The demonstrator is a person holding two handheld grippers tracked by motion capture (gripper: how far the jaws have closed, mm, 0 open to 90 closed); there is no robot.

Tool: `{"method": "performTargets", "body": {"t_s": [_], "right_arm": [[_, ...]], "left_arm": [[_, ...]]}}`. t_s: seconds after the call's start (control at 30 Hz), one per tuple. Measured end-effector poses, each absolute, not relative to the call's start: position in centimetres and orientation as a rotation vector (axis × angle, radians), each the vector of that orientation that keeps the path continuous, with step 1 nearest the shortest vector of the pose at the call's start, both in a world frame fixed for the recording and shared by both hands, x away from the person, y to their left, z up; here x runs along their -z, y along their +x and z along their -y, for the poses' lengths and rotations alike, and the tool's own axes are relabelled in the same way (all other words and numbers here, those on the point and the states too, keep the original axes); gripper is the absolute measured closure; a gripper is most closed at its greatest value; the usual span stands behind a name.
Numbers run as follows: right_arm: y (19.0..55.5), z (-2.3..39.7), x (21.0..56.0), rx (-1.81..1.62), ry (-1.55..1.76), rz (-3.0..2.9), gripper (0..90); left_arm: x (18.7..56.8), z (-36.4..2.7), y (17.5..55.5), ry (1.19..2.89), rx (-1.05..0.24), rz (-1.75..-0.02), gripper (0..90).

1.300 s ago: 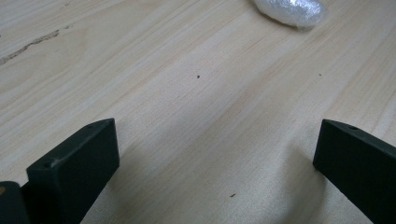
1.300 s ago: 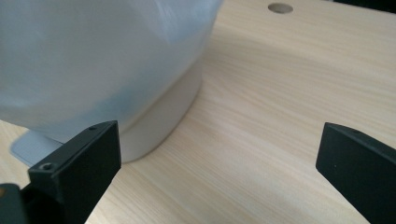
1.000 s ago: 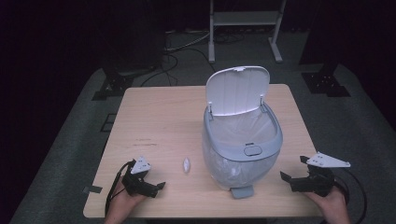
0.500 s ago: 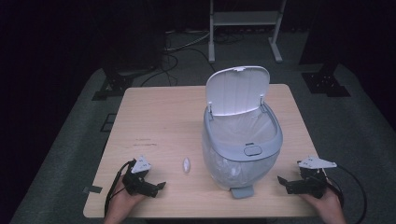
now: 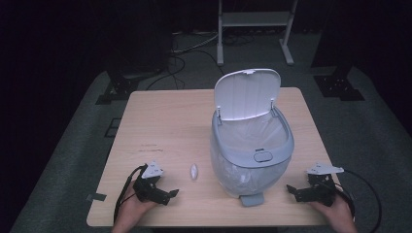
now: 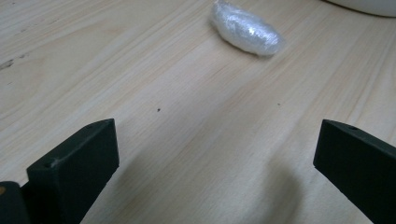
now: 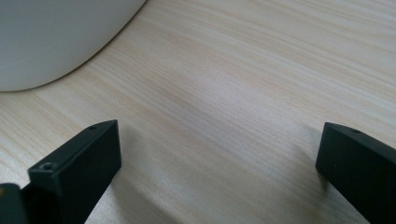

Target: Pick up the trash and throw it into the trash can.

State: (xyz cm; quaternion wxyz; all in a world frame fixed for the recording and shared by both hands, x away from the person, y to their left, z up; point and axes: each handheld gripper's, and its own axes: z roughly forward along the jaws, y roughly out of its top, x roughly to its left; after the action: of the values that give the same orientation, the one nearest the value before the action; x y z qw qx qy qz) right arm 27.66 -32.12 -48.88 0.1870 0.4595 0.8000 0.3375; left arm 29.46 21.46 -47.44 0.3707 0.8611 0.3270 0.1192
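Observation:
A grey-white bin [image 5: 252,150] with its lid [image 5: 247,93] raised and a clear liner inside stands right of the table's middle. A small crumpled plastic wad [image 5: 194,171] [image 6: 246,31] lies on the wood to the bin's left. My left gripper [image 5: 170,194] [image 6: 217,158] rests open near the front left edge, its jaws wide apart with bare wood between them and the wad a short way ahead. My right gripper [image 5: 290,190] [image 7: 219,161] rests open at the front right, empty, with the bin's wall [image 7: 56,37] ahead at its left.
The wooden table [image 5: 165,126] has free room across its left and back. The bin's foot pedal [image 5: 251,199] juts toward the front edge. A white metal stand [image 5: 252,24] and dark floor cables [image 5: 180,53] lie beyond the table.
My right gripper has come down and inward, from a raised spot at the table's right edge to rest on the wood near the bin. The left gripper has stayed put.

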Motion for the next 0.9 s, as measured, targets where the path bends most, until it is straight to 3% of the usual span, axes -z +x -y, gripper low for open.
{"method": "performTargets", "body": {"t_s": [0.9], "right_arm": [[27.7,32.2,48.9,-0.949,1.288,-2.257,0.0]], "left_arm": [[46.1,-17.6,31.1,2.145,-0.292,-0.838,0.0]]}}
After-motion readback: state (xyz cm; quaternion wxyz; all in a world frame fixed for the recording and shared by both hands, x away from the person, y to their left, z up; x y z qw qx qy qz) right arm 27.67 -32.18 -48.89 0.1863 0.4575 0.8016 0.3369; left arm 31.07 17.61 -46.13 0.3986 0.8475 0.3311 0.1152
